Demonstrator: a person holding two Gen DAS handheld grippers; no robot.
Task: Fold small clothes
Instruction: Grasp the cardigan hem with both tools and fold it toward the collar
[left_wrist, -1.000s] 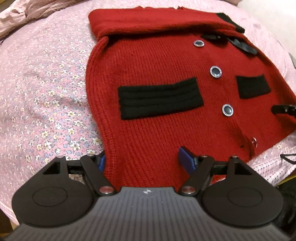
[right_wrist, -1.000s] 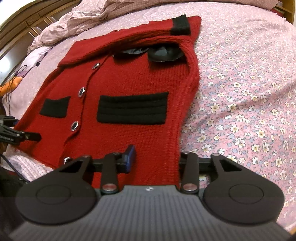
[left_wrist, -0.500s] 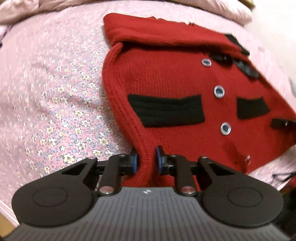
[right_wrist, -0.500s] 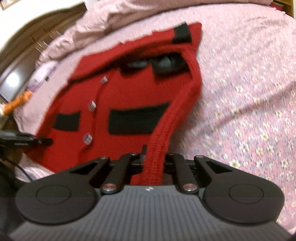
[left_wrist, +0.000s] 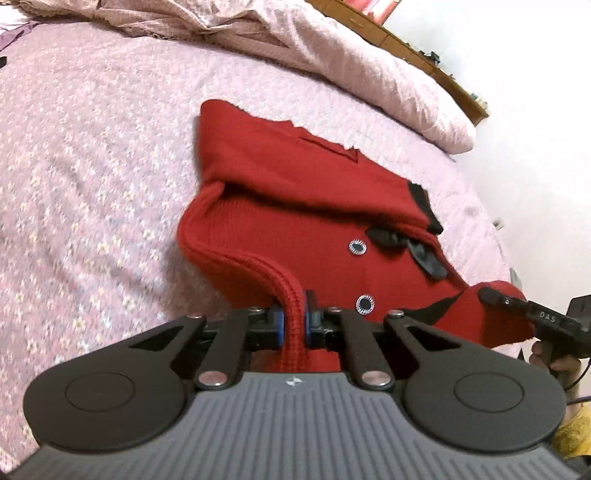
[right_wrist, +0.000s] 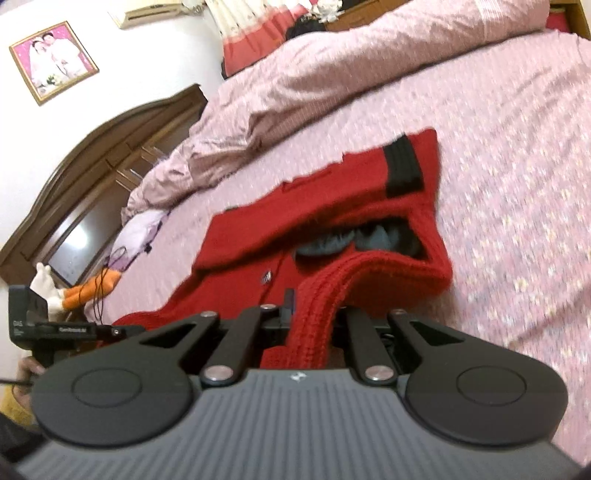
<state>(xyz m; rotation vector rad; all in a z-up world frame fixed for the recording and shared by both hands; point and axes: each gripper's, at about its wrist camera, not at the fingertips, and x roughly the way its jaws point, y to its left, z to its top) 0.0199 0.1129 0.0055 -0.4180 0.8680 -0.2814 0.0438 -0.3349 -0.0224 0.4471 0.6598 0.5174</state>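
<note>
Lifting now where a second ago it only straddled the flat hem, the left gripper (left_wrist: 293, 320) has its blue pads pressed together on the ribbed bottom edge of the red cardigan (left_wrist: 295, 206), and that corner rises off the pink bedspread (left_wrist: 92, 155) in a hump. Both pockets seen earlier are now hidden under the raised cloth, which suggests the bottom half is being carried up toward the collar. Two buttons (left_wrist: 357, 246) and the black bow (left_wrist: 413, 247) lie ahead, bumps the fold must land over. A rumpled blanket (left_wrist: 351, 66) sits beyond, well apart.

From the right wrist, the right gripper (right_wrist: 314, 325) likewise pinches the other hem corner, where before its fingers stood spread around it; the ribbed edge arches up from the bed to the jaws. The sleeve cuff (right_wrist: 402, 170) lies folded across the top. The left gripper's handle (right_wrist: 55, 326) shows at the edge, level with this one, so the lift looks even. A toy carrot (right_wrist: 94, 290) and headboard (right_wrist: 110, 147) stay clear.
</note>
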